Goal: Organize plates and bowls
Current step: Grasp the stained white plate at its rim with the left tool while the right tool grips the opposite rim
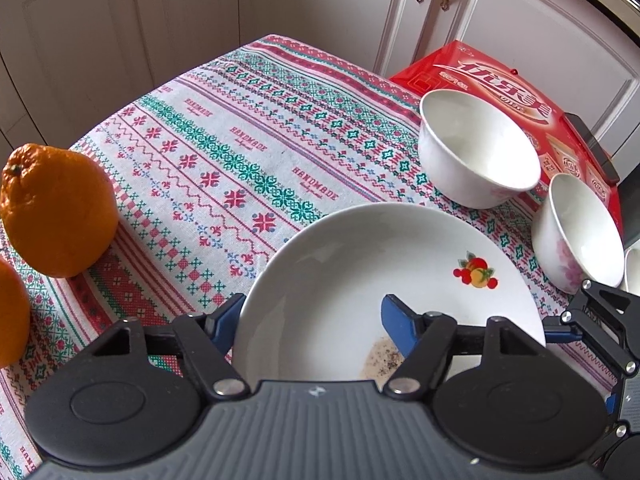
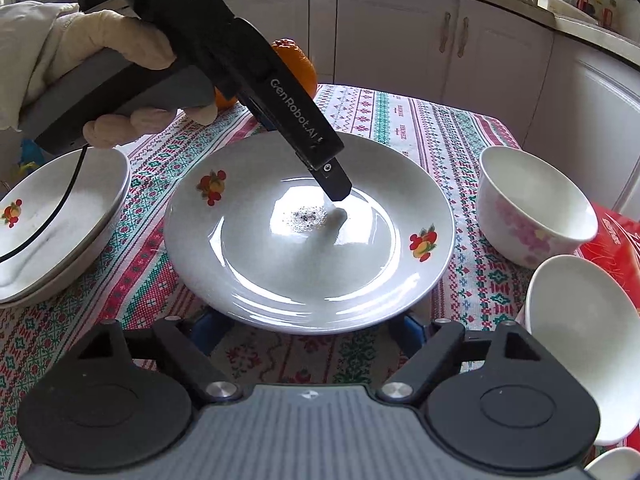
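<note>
Patterned tablecloth [image 1: 224, 168], second plate [image 2: 60, 216] right-view only

On the tablecloth [image 2: 420, 120] the plate [image 2: 308, 240] lies in the middle, with the left gripper [image 1: 316, 320] set astride its rim, one finger [image 1: 400, 328] inside the plate and the other outside it. In the right wrist view a stack of plates [image 2: 60, 224] sits to its left, two oranges [image 1: 56, 208] stand behind it, and two bowls [image 2: 532, 208] sit to its right, one before the other. Behind the bowls in the left wrist view lies a carton [image 1: 500, 84] with a phone [image 1: 592, 148] on it; the right gripper [image 2: 308, 328] lies just before the plate's near rim, its fingers reaching under the rim.
</note>
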Demonstrator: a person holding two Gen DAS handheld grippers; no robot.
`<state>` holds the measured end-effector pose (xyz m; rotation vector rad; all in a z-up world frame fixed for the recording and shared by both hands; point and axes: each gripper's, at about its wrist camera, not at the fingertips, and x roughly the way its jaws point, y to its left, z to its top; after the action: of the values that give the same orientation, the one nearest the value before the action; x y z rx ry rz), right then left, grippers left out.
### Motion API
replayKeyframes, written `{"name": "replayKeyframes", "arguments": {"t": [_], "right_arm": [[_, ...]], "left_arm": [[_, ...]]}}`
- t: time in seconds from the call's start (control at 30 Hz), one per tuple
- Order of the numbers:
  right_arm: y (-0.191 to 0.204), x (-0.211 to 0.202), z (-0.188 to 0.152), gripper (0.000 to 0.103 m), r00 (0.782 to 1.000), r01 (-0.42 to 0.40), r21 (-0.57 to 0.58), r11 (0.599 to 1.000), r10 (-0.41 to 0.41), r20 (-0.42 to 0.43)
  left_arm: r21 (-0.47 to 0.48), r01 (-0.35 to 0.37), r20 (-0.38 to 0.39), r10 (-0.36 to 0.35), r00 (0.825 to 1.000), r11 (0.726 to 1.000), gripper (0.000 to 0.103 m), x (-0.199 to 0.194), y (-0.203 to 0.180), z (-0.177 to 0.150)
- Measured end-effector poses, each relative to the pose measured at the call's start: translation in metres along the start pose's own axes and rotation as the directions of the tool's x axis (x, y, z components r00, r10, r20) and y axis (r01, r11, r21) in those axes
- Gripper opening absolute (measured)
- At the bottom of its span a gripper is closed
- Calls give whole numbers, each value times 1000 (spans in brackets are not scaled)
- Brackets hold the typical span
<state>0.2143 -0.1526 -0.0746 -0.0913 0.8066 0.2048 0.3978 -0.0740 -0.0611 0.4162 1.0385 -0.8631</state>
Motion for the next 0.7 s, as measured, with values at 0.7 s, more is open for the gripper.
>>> {"name": "replayKeyframes", "arguments": {"t": [0.7], "right_arm": [[0, -3, -3, 91, 1000, -11, -18, 1000, 11, -3]], "left_arm": [[-21, 34, -25, -35, 999, 999, 69, -8, 3, -9]]}}
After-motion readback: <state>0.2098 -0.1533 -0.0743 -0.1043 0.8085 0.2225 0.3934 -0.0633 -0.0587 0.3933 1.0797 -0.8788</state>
